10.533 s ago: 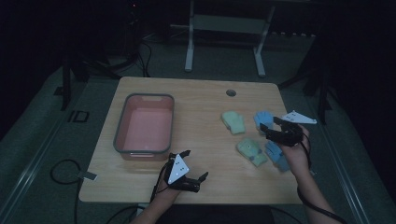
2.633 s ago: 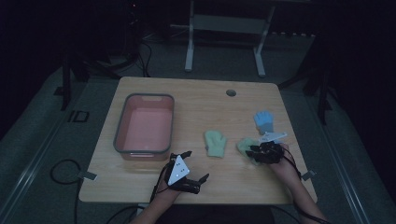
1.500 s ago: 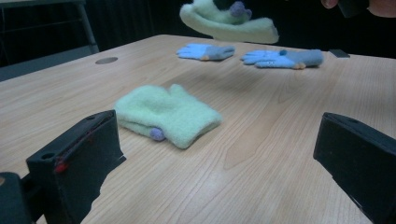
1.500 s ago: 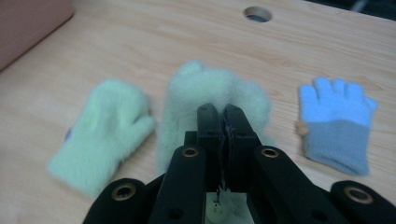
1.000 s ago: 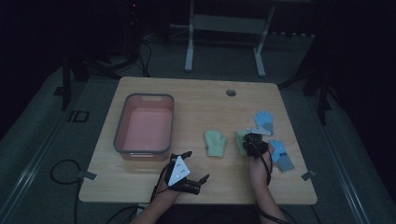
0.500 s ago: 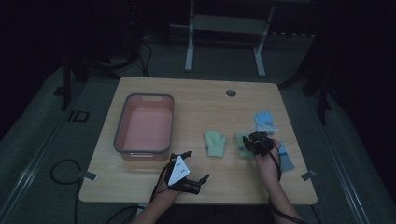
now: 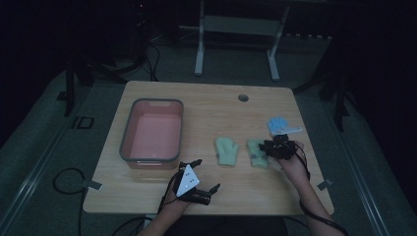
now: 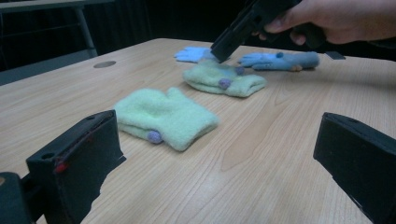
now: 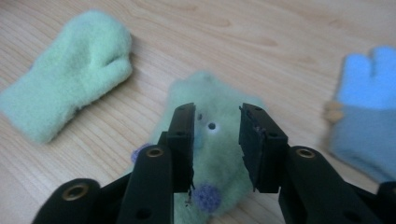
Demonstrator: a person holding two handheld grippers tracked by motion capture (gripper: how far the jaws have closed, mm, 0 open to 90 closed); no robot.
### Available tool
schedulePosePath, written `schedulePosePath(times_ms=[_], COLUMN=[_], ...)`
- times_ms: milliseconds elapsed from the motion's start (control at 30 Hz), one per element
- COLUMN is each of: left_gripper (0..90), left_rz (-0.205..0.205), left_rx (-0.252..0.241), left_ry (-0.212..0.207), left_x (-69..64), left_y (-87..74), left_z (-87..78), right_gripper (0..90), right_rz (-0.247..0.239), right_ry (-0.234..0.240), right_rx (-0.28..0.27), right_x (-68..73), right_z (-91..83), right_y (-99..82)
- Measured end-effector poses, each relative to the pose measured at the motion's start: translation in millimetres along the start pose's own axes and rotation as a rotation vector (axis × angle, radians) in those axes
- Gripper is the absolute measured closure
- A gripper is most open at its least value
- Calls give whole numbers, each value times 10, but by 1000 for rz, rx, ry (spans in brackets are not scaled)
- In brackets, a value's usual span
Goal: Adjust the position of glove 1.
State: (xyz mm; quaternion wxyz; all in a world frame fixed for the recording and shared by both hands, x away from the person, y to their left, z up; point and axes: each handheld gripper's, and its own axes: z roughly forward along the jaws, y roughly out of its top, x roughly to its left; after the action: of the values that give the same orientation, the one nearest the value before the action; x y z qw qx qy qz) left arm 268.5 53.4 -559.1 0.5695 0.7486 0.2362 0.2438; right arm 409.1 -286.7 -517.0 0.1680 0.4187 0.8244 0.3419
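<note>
Right gripper (image 9: 215, 140) now down over right green mitten (image 9: 210, 140), jaws part-open, nothing held; looks like grasp next. Left gripper (image 8: 224, 158) wide open, idle, empty.

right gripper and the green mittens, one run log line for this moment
right gripper: open over right green mitten, not gripping | left green mitten: flat on table | left gripper: open, idle near tub

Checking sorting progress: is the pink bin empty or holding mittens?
Empty. The high view shows the bin's bare pink floor; both green mittens lie on the table to its right.
</note>
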Motion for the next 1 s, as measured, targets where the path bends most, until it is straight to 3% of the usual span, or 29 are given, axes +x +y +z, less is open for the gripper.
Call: schedulePosePath(times_ms=[167,333,400,500,600,700,1000], left_gripper=[5,5,5,5,5,5,5], left_rz=[-8,-6,-7,-8,-10,-9,-9], left_rx=[0,1,-1,0,2,2,3], left_ry=[0,2,4,4,5,7,7], left_x=[6,3,5,6,9,8,5], left_y=[-1,0,-1,-1,0,0,1], left_z=[0,1,-1,0,2,1,4], right_gripper=[603,615,656,783,840,865,869], right_rz=[6,-27,-43,-18,-14,8,45], right_ry=[6,-39,-54,-47,-71,-91,-140], right_rx=[24,20,27,21,18,15,-76], right_x=[26,87,115,130,165,183,289], right_z=[172,200,203,205,196,148,-165], right_y=[-112,-160,-162,-173,-172,-138,149])
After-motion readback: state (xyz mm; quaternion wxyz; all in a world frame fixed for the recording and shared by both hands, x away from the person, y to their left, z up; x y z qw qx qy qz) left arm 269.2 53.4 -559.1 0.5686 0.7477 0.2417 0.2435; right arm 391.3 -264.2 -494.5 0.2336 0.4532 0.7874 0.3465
